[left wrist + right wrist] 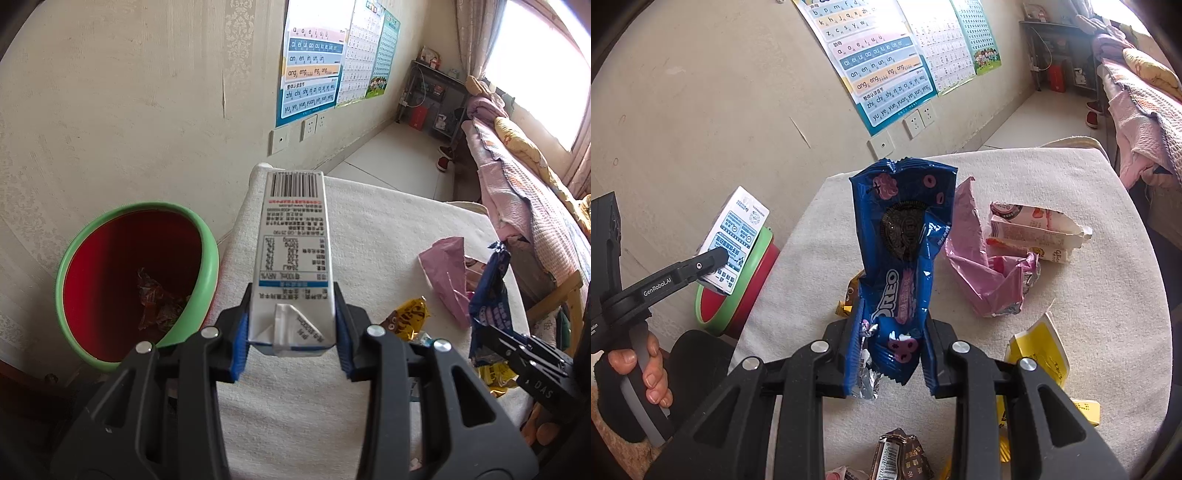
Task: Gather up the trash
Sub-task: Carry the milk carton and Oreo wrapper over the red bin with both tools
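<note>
My left gripper is shut on a white milk carton, which sticks out over the left edge of the cloth-covered table. Just left of it stands a red bin with a green rim, with wrappers at its bottom. My right gripper is shut on a blue Oreo wrapper, held upright above the table. In the right wrist view the left gripper holds the carton beside the bin. The left wrist view shows the Oreo wrapper at the right.
On the table lie a torn pink wrapper, a crumpled pink-and-white packet, yellow wrappers and a brown wrapper. A wall with posters stands behind. A bed with quilts is to the right.
</note>
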`<act>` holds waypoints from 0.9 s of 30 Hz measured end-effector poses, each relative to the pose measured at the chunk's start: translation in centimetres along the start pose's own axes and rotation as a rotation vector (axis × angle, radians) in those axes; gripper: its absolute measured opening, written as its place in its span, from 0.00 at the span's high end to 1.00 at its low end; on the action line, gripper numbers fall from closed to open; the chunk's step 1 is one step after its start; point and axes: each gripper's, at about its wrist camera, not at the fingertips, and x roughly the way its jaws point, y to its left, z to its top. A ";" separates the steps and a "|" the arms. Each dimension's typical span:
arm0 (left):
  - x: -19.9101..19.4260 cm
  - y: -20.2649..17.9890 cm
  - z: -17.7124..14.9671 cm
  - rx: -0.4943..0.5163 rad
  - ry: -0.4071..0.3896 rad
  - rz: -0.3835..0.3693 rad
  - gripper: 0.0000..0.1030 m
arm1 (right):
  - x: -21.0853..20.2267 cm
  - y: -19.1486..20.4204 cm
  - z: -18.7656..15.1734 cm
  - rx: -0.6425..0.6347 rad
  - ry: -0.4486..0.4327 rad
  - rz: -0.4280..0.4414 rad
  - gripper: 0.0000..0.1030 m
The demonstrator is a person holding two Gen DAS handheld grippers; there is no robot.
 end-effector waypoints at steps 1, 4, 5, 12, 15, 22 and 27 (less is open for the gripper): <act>-0.1 0.2 0.1 -0.004 -0.004 0.002 0.64 | -0.1 0.2 0.0 -0.006 -0.002 0.000 0.73; -0.3 0.8 0.3 -0.015 -0.012 0.007 0.64 | -0.2 0.5 -0.1 -0.026 -0.004 -0.001 0.73; -0.4 1.1 0.4 -0.019 -0.014 0.010 0.64 | -0.2 0.6 -0.2 -0.030 -0.004 0.000 0.73; -0.8 3.1 0.7 -0.065 -0.029 0.022 0.64 | 0.2 0.8 -0.3 -0.043 0.012 -0.013 0.73; -1.0 4.1 0.8 -0.087 -0.038 0.025 0.64 | 0.4 1.0 -0.3 -0.057 0.023 -0.023 0.73; -2.4 6.6 1.6 -0.121 -0.081 0.053 0.64 | 0.7 2.4 -0.6 -0.123 0.034 -0.043 0.73; -3.6 8.8 1.8 -0.129 -0.107 0.094 0.64 | 0.9 4.1 -0.4 -0.167 0.041 -0.027 0.73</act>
